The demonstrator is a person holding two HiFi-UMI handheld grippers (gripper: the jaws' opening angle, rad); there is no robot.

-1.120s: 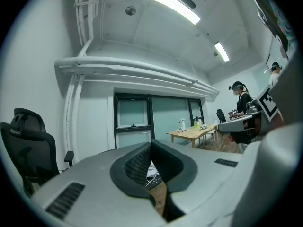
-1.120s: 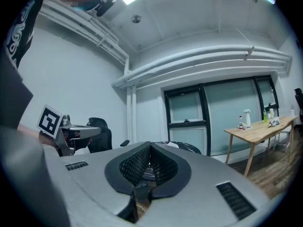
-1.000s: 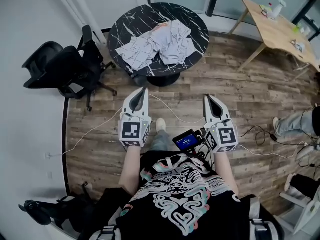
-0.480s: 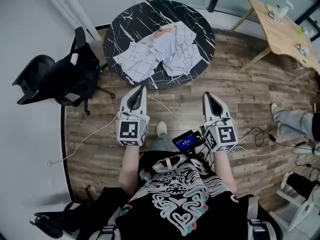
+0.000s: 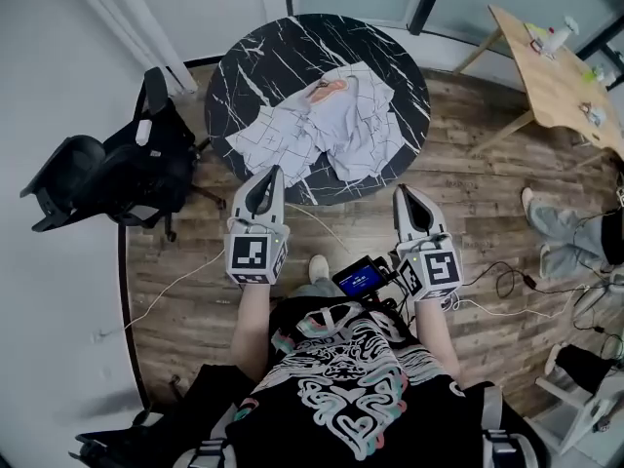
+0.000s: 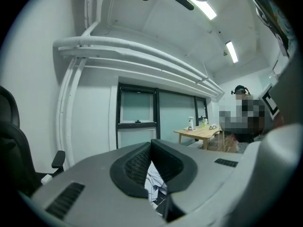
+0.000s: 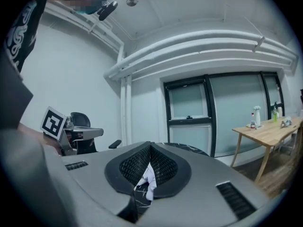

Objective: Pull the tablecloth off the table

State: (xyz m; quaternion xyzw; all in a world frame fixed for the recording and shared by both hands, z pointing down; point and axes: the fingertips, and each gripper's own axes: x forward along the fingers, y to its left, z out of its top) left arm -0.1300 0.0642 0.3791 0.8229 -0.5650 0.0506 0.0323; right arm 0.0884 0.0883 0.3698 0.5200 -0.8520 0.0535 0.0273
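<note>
A crumpled white checked tablecloth (image 5: 327, 125) lies in a heap on the round black marble table (image 5: 263, 52), covering its near middle part. My left gripper (image 5: 271, 174) is held in the air just short of the table's near edge, jaws shut with nothing in them. To its right, my right gripper (image 5: 403, 193) is also shut and empty, a little further back from the table. In the left gripper view, a bit of the cloth (image 6: 154, 183) shows through the gap below the closed tips. The right gripper view shows the same cloth (image 7: 147, 178) on the table ahead.
A black office chair (image 5: 107, 169) stands left of the table against the white wall. A wooden table (image 5: 565, 76) with small items is at the far right. Another person's legs (image 5: 556, 227) and cables (image 5: 507, 281) are on the wood floor at right.
The table and cloth have come nearer to both grippers as the person stepped forward. Both grippers stayed shut and empty.
</note>
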